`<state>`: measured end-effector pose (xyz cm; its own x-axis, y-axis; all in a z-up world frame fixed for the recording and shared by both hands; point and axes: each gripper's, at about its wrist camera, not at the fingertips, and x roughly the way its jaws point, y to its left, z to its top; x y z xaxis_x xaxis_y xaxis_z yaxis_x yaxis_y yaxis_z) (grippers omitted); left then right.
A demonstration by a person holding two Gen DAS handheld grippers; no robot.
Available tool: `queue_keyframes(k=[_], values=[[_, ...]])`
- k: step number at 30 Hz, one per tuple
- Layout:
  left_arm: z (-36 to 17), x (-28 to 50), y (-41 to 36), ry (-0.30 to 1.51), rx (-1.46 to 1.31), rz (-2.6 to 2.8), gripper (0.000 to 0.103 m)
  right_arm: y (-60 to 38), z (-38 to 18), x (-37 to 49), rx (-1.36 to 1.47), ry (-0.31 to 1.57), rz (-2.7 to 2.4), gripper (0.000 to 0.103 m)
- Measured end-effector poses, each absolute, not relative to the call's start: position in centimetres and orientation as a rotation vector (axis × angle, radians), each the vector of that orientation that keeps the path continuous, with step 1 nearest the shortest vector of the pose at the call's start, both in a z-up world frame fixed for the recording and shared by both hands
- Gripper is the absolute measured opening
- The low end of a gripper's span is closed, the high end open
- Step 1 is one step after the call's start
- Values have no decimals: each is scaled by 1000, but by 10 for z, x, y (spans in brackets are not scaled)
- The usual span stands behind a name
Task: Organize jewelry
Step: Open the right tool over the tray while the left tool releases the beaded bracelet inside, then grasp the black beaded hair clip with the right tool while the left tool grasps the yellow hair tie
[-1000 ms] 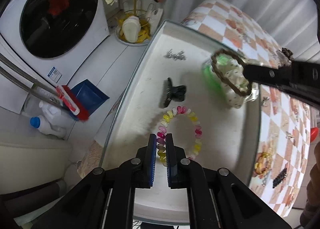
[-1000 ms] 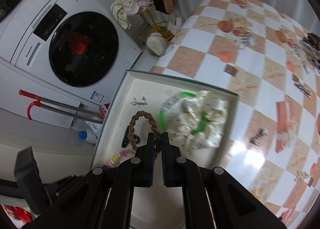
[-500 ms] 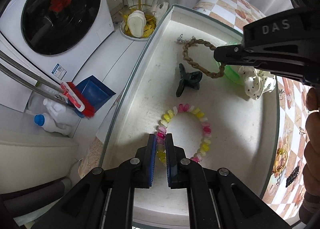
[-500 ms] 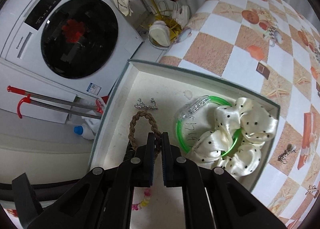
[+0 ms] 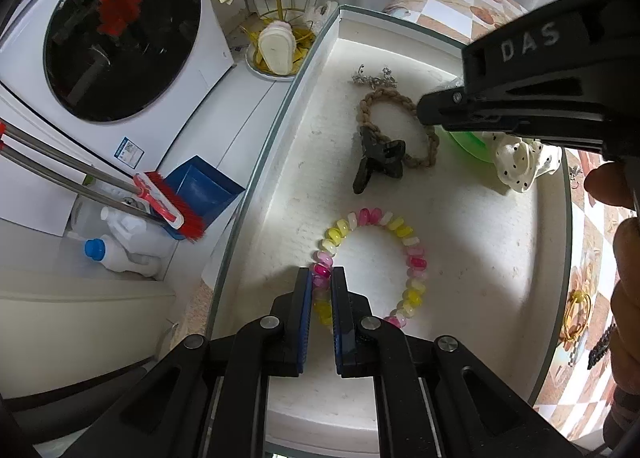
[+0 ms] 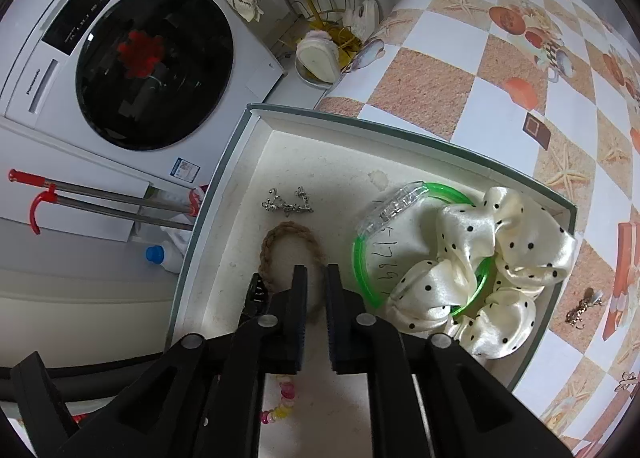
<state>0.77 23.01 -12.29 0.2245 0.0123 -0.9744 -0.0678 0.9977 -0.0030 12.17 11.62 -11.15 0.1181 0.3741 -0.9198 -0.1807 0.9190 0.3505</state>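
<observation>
A white tray (image 5: pixel 280 130) (image 6: pixel 208 238) holds the jewelry. My left gripper (image 5: pixel 321 272) points down into it, shut on the left side of a pink and yellow bead bracelet (image 5: pixel 414 258) that lies on the tray floor. My right gripper (image 6: pixel 316 270) (image 5: pixel 430 110) is low over the far part of the tray and its jaws are opening. A brown braided ring (image 6: pixel 288 228) (image 5: pixel 380 96) lies flat there, one strand running loosely between those fingers. A black hair clip (image 5: pixel 376 162) (image 6: pixel 254 294) rests against the ring.
Silver earrings (image 6: pixel 288 204), a green bangle (image 6: pixel 362 258) and a dotted cream scrunchie (image 6: pixel 500 242) share the tray. The checkered tablecloth (image 6: pixel 500 90) carries loose jewelry (image 6: pixel 580 310). A washing machine (image 6: pixel 152 66) and a broom with dustpan (image 5: pixel 176 214) stand beyond the tray's edge. A hand (image 5: pixel 624 258) shows at right.
My right gripper came down into the tray with the braided ring, laid it beside the black clip, and its jaws have parted. The left gripper stayed on the bead bracelet.
</observation>
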Motion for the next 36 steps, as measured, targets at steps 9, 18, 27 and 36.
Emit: queue_keyframes(k=[9,18,27,36], values=[[-115,13,217,1344,4,46,14,89,-77,117,264,1309,425,56],[-113,17,200,1361,62,29,75,20,-54,90,352,1258,303,65],[-92,19,180,1311,150,23,103,-99,-61,25,477,1304,16,67],[-77,10,127,1268,263,-130,103,-178,-84,-48,617,1396,-262,67]])
